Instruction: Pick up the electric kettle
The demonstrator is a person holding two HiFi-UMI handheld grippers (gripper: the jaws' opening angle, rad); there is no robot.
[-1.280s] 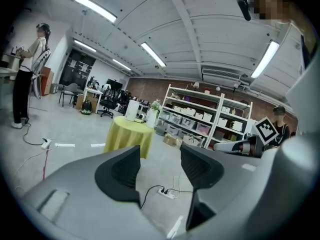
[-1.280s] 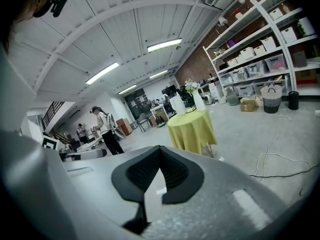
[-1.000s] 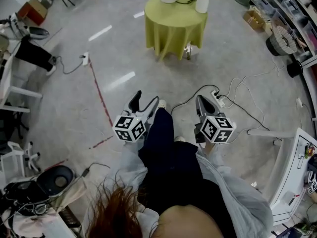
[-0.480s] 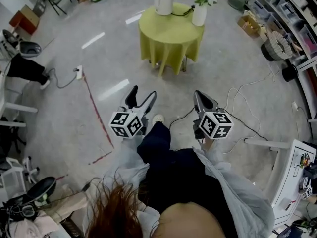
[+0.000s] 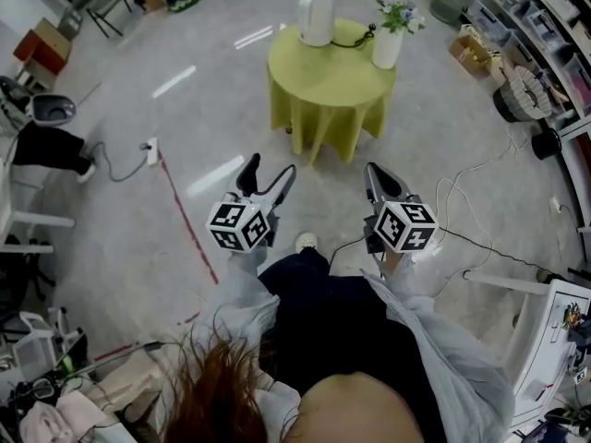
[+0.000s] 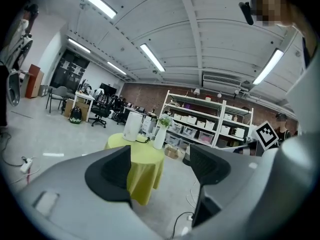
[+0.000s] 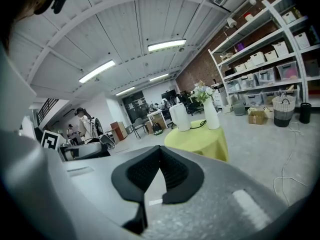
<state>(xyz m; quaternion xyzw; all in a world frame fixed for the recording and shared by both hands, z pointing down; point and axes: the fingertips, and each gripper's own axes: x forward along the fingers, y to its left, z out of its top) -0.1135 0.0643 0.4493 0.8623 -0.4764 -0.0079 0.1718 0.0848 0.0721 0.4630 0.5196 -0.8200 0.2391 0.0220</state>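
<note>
My left tool (image 5: 268,173) is released, its jaws spread wide with nothing between them. My right tool (image 5: 374,172) is clenched on nothing, the dark pads meeting at their tips. Both sit in the middle of the head view, pointing up the frame and held above the grey floor.

The white electric kettle (image 5: 316,12) stands at the top centre of the head view, on the far edge of the round table draped in a yellow-green cloth (image 5: 328,86). It is well apart from both tools and not yet touched. Just to its right stands a white vase with a small spray of flowers (image 5: 387,46). A black cord (image 5: 355,35) runs across the cloth between the two.

My main worry is that cord. If the kettle is tethered, I judge a quick lift could pull the cord taut and knock the vase over. The kettle's body looks smooth and broad, so a grasp across it may slip, and I cannot tell which way the handle faces. The right tool cannot take anything until it opens. Loose cables (image 5: 480,247) lie on the floor to the right and could snag a foot on the way in. A tool that catches the cloth could drag everything on the table.
</note>
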